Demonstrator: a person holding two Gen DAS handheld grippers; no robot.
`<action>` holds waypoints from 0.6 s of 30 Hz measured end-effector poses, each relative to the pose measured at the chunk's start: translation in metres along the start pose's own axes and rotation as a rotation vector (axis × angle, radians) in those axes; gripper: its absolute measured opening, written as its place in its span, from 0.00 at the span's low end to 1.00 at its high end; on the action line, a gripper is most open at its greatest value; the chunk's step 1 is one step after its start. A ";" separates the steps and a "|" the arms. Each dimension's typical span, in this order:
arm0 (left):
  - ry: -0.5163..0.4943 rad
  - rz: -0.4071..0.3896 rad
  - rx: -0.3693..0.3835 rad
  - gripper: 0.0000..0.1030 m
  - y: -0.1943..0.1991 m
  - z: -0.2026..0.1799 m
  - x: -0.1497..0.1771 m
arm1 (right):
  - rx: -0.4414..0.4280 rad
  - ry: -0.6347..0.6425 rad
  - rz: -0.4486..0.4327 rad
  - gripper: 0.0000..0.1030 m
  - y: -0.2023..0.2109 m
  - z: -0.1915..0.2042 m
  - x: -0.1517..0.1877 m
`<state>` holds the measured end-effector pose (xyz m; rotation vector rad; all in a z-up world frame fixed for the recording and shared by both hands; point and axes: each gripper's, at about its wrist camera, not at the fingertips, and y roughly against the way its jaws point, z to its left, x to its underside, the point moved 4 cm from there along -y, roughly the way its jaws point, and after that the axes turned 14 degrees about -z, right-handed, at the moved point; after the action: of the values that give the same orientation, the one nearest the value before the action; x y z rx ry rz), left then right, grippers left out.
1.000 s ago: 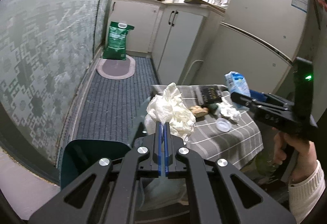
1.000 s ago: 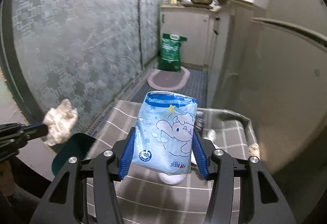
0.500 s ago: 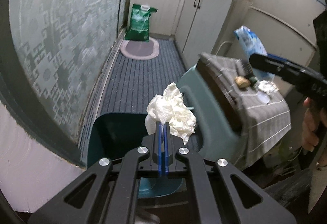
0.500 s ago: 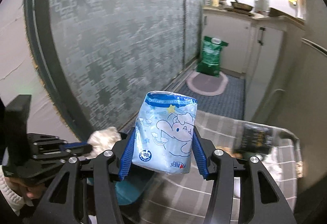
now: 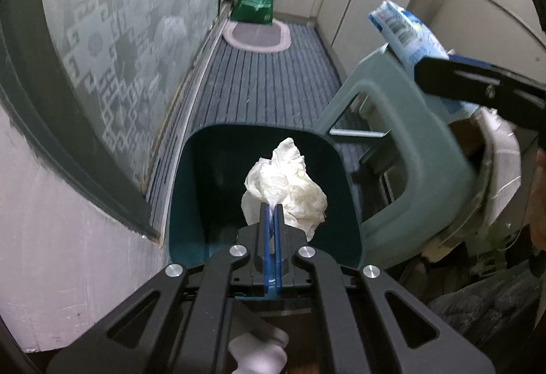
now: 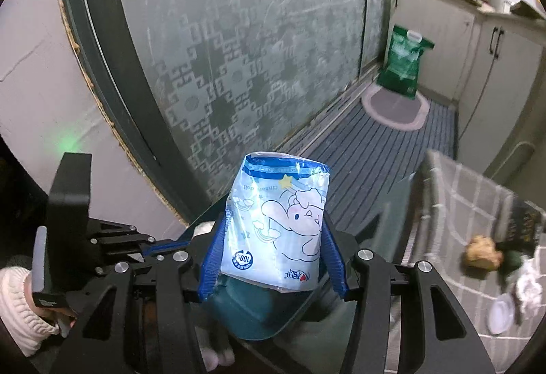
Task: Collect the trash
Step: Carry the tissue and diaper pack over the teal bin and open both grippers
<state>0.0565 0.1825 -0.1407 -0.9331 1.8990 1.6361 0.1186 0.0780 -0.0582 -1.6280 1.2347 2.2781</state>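
My left gripper (image 5: 271, 215) is shut on a crumpled white tissue (image 5: 285, 183) and holds it over the open mouth of a dark teal trash bin (image 5: 191, 189) on the floor. My right gripper (image 6: 273, 258) is shut on a blue and white plastic packet (image 6: 276, 224) with a cartoon elephant, held above the bin (image 6: 252, 312). The packet (image 5: 409, 36) and right gripper also show at the right of the left wrist view. The left gripper (image 6: 143, 246) shows at the left of the right wrist view.
A pale green plastic stool (image 5: 402, 148) stands right of the bin. A low table with a grey checked cloth (image 6: 474, 203) holds a brown lump (image 6: 481, 254), a dark packet, a white tissue (image 6: 529, 288) and a small white lid (image 6: 500, 314). A patterned glass door (image 5: 136, 32) runs along the left.
Both grippers have swung left and down from the table toward the bin. The tissue now hangs over the bin's mouth and the packet is above the bin.
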 end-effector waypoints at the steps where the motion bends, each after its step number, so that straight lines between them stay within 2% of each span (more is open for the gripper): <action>1: 0.001 0.017 -0.005 0.03 -0.004 0.004 0.005 | -0.006 -0.004 0.014 0.51 -0.005 0.002 0.002; 14: 0.003 0.141 -0.048 0.03 -0.035 0.029 0.038 | -0.018 -0.016 0.138 0.51 -0.053 0.014 0.028; 17: -0.009 0.169 -0.064 0.12 -0.040 0.029 0.043 | -0.025 -0.024 0.169 0.51 -0.064 0.016 0.038; 18: -0.013 0.167 -0.067 0.20 -0.040 0.030 0.043 | -0.028 -0.026 0.183 0.51 -0.069 0.018 0.042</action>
<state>0.0551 0.2013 -0.2038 -0.8064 1.9700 1.8065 0.1206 0.1200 -0.1291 -1.5475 1.4067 2.4235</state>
